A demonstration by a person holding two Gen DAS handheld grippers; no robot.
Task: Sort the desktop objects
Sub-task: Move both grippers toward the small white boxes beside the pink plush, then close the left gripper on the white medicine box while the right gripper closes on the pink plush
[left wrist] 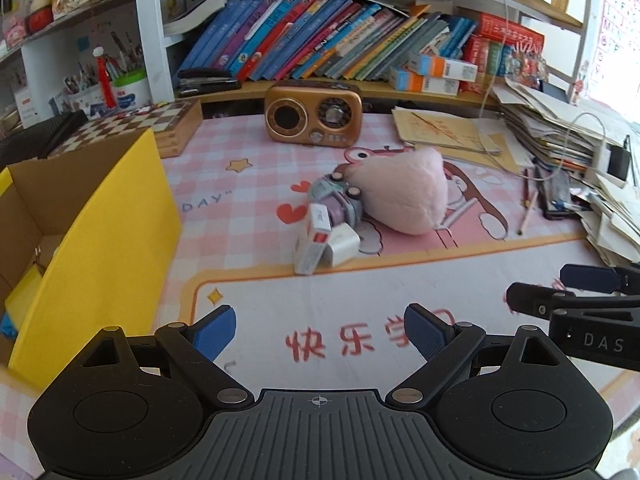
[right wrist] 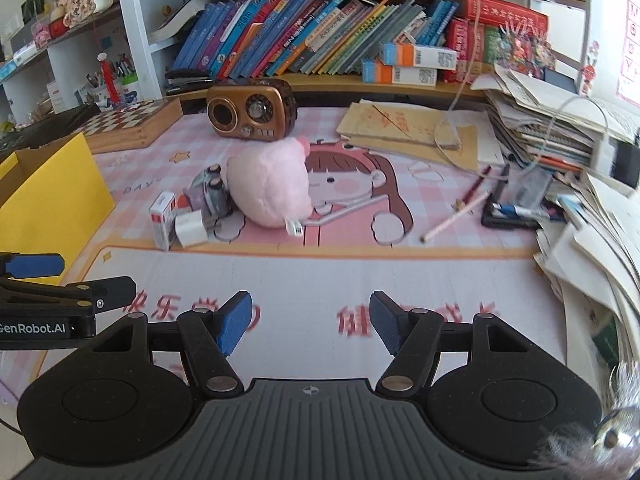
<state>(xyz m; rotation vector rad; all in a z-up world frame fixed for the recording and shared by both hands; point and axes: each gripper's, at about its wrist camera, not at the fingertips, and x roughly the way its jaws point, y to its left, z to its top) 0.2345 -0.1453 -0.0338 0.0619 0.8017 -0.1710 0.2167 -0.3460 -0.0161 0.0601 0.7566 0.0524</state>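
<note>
In the left wrist view, the left hand-held gripper (left wrist: 320,330) is hovering over the pale front part of the mat (left wrist: 360,288) that is covering the counter, its blue pads spread wide with nothing between them. Ahead of it, near the middle of the mat, a small cluster is lying: a pink plush (left wrist: 404,192) is resting against a grey toy car (left wrist: 340,196), and just in front of the car a small white-and-red box (left wrist: 314,240) and a white charger (left wrist: 342,244) are sitting touching each other. A yellow box (left wrist: 104,240) is standing open at the left, well apart from the cluster. A brown radio (left wrist: 314,114) is sitting behind the plush, below a shelf of leaning books (left wrist: 320,36), and a chessboard (left wrist: 156,120) is lying to the radio's left. The right hand-held gripper (left wrist: 560,292) is reaching in from the right edge. In the right wrist view, the right hand-held gripper (right wrist: 310,322) is hanging over the same mat (right wrist: 320,276), its pads parted and empty. The plush (right wrist: 270,184), car (right wrist: 212,196), box (right wrist: 162,218) and charger (right wrist: 190,230) are lying ahead and to the left, with the radio (right wrist: 252,112) beyond them and the yellow box (right wrist: 52,200) at the far left. Pencils (right wrist: 456,216) are lying on the mat to the right, beside stacked papers (right wrist: 560,128). The left hand-held gripper (right wrist: 68,280) is showing at the left edge.
</note>
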